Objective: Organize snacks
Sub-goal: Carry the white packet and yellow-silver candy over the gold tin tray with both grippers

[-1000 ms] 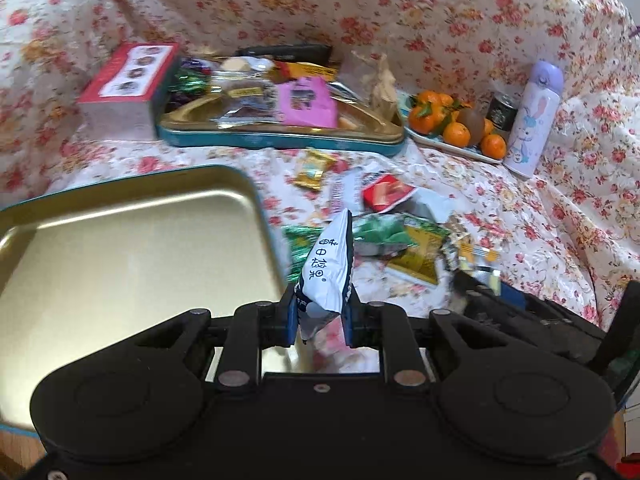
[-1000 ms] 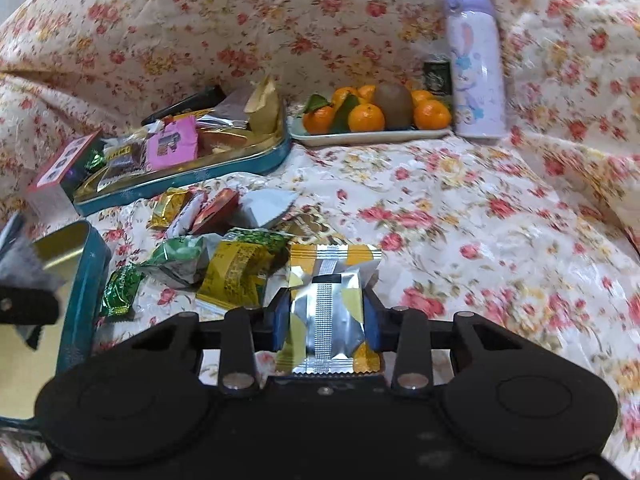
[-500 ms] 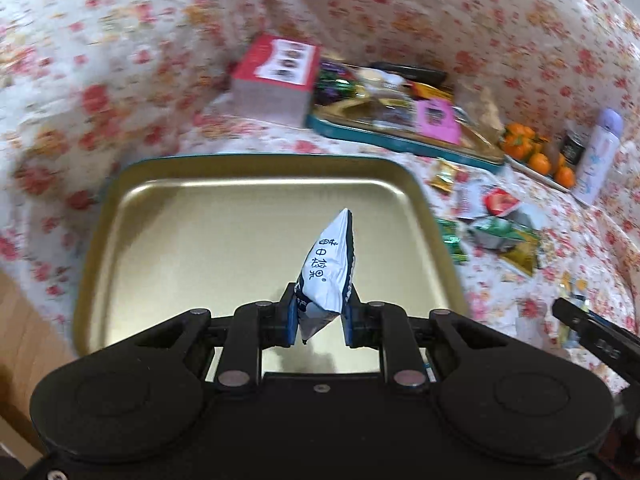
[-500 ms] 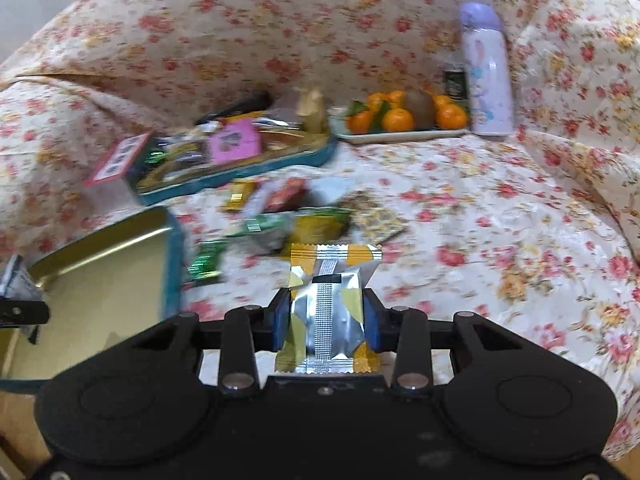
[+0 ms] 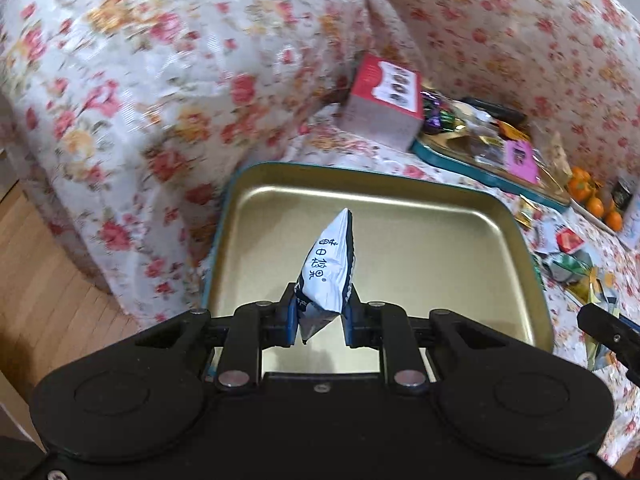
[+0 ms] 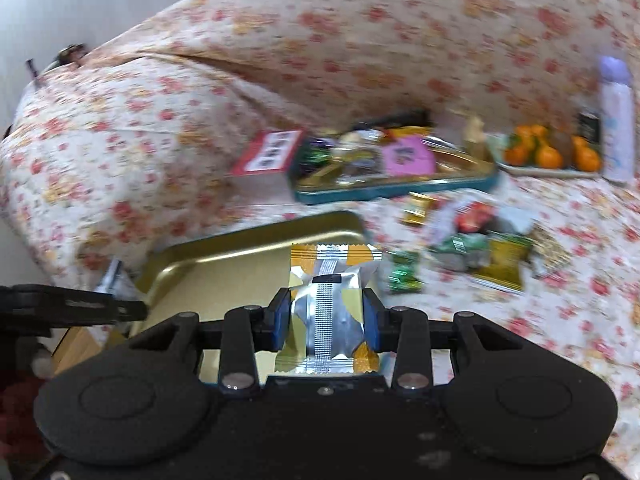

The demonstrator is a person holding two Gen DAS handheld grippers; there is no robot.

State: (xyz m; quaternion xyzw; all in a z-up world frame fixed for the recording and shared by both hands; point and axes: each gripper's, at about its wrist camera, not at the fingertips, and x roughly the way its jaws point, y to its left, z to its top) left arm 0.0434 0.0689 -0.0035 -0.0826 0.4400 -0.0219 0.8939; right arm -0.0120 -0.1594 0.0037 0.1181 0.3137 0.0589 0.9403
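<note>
Both tongs are clamping snacks: left gripper (image 5: 320,322) is pinching a white packet (image 5: 328,270) directly over the gold tray (image 5: 460,216), right gripper (image 6: 326,326) is gripping a foil packet (image 6: 330,304) near its edge.

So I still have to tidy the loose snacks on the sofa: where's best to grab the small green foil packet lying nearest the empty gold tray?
Judging by its flat pose, take the small green foil packet from above, pinching across its narrower width at the middle; it lies clear of the empty gold tray.
</note>
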